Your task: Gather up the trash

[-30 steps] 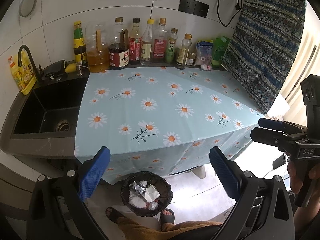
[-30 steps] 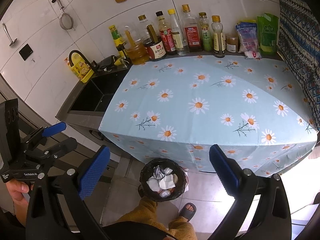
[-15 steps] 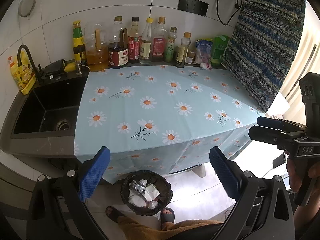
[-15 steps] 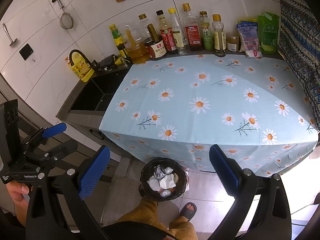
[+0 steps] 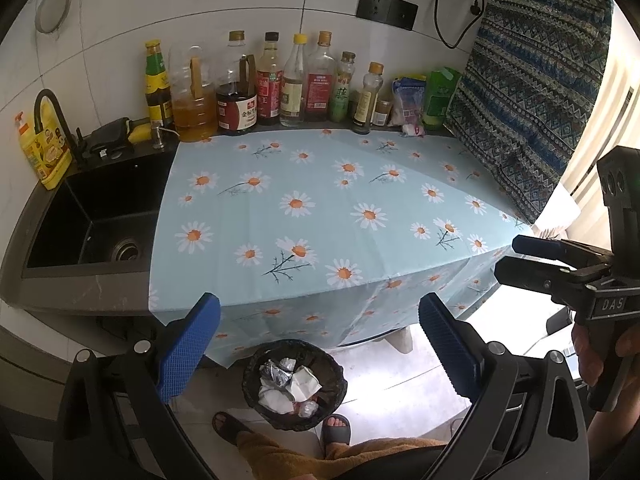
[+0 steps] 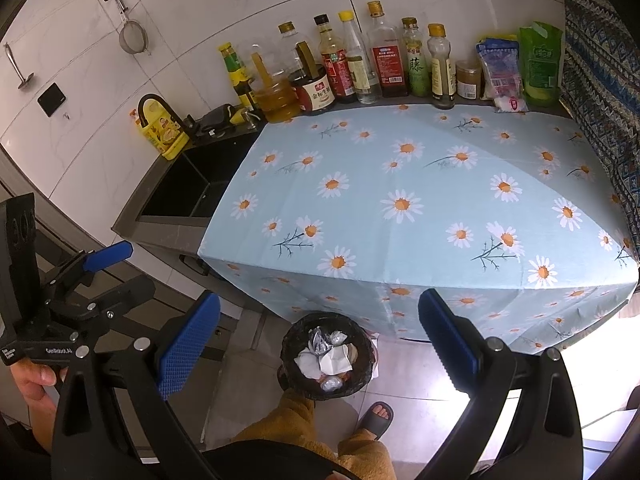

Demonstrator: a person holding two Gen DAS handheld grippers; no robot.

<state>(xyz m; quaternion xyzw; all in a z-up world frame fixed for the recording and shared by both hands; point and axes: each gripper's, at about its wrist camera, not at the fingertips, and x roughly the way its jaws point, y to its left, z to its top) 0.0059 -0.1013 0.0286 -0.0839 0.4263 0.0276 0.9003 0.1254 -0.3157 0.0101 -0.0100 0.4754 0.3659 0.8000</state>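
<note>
A black trash basket (image 5: 252, 376) stands on the floor below the counter's front edge, holding crumpled white paper (image 5: 305, 382) and foil scraps (image 5: 276, 372). It also shows in the right wrist view (image 6: 290, 346) with the paper (image 6: 334, 360) inside. My left gripper (image 5: 320, 344) is open and empty, held above the basket. My right gripper (image 6: 320, 340) is open and empty too. Each gripper shows from the side in the other's view: the right one (image 5: 520, 258) and the left one (image 6: 116, 268). The daisy tablecloth (image 5: 320, 208) carries no trash.
A row of sauce and oil bottles (image 5: 276, 80) and packets (image 5: 408, 100) lines the back wall. A black sink (image 5: 92, 216) with a tap (image 5: 48, 112) lies left. A patterned cloth (image 5: 532, 92) hangs right. The person's sandalled feet (image 5: 336, 428) stand by the basket.
Both grippers stay open and nearly still; the views have drifted only slightly. Nothing was picked up or dropped.
</note>
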